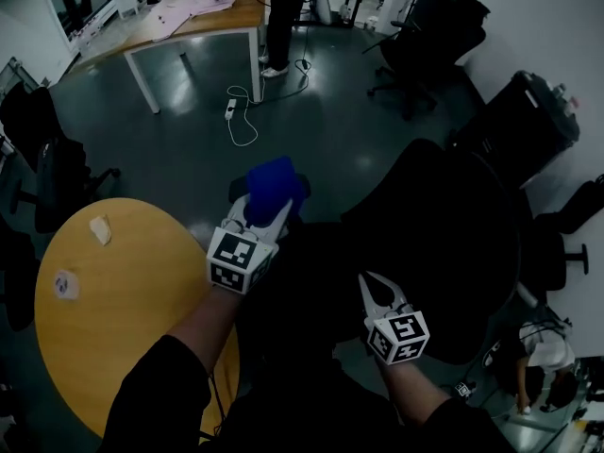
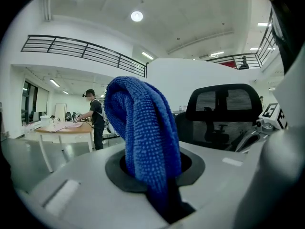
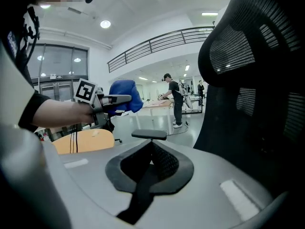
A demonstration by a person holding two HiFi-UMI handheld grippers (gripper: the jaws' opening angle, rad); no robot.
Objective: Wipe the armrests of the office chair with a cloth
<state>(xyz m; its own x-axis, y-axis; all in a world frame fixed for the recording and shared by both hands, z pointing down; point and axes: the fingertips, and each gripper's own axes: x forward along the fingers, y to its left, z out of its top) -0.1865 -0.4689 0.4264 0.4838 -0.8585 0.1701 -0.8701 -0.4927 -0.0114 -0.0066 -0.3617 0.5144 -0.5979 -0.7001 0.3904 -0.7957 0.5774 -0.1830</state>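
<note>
My left gripper (image 1: 267, 211) is shut on a blue microfibre cloth (image 1: 275, 190), which stands up out of the jaws and fills the middle of the left gripper view (image 2: 141, 132). The black office chair (image 1: 451, 243) is right in front of me, its mesh backrest (image 3: 257, 75) close on the right. One flat black armrest (image 3: 149, 134) shows just beyond my right gripper (image 3: 151, 150), which is shut and holds nothing. In the right gripper view the cloth (image 3: 125, 95) hangs above and to the left of that armrest, apart from it. In the head view the armrests are lost in the dark.
A round yellow table (image 1: 113, 291) with two paper scraps stands close on my left. A power strip and white cable (image 1: 238, 113) lie on the grey floor ahead. Further back a person (image 1: 283, 8) stands at a wooden table (image 1: 203, 17). More black chairs (image 1: 425, 36) and a black case (image 1: 527, 121) line the right.
</note>
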